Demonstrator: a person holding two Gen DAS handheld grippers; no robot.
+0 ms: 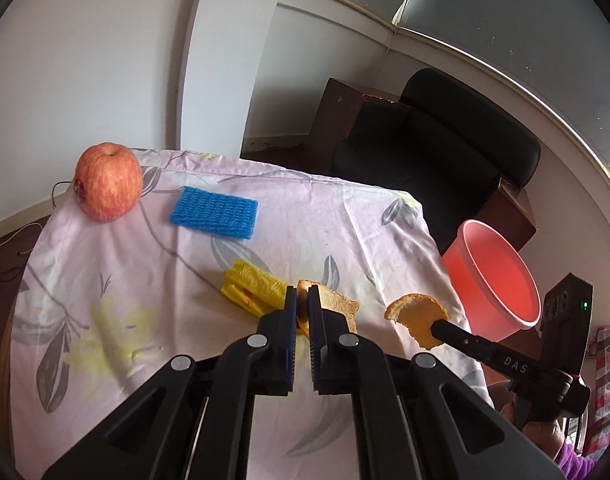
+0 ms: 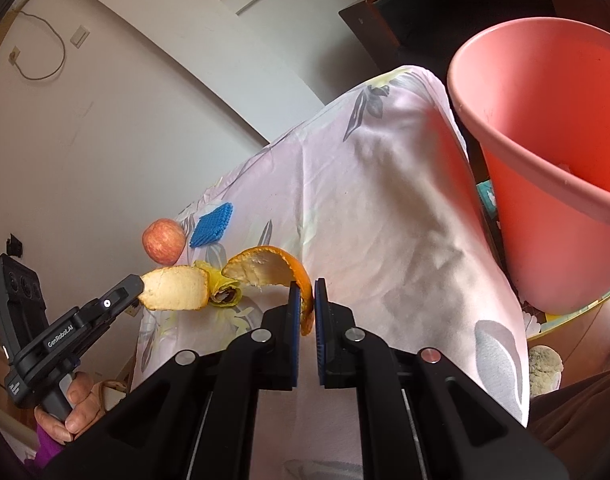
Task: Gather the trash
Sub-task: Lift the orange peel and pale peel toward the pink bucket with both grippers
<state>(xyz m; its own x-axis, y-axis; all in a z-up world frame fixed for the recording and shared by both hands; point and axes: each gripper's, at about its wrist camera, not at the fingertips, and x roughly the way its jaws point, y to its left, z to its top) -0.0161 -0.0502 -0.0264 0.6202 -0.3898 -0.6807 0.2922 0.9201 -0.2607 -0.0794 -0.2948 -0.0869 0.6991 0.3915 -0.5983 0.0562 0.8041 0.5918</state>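
The left tongs (image 1: 302,300) are clenching one peel (image 1: 329,306) by its edge; the right tongs (image 2: 307,298) are clenching another peel (image 2: 273,270) by its rim. Both peels are hanging above the counter (image 1: 285,208), near its bin-side edge. They are looking light, curled and stiff enough to hold shape, though likely brittle; pinching a thick rim seems safest. The right view is showing the bin (image 2: 545,120) gaping close; the left view is showing a yellow wrapper (image 1: 251,290), sponge (image 1: 215,212) and apple (image 1: 108,176) lying toward the far edge.

An apple (image 1: 108,181) and sponge (image 1: 214,213) lie on the table (image 1: 117,280), bucket (image 1: 493,276) beside it.
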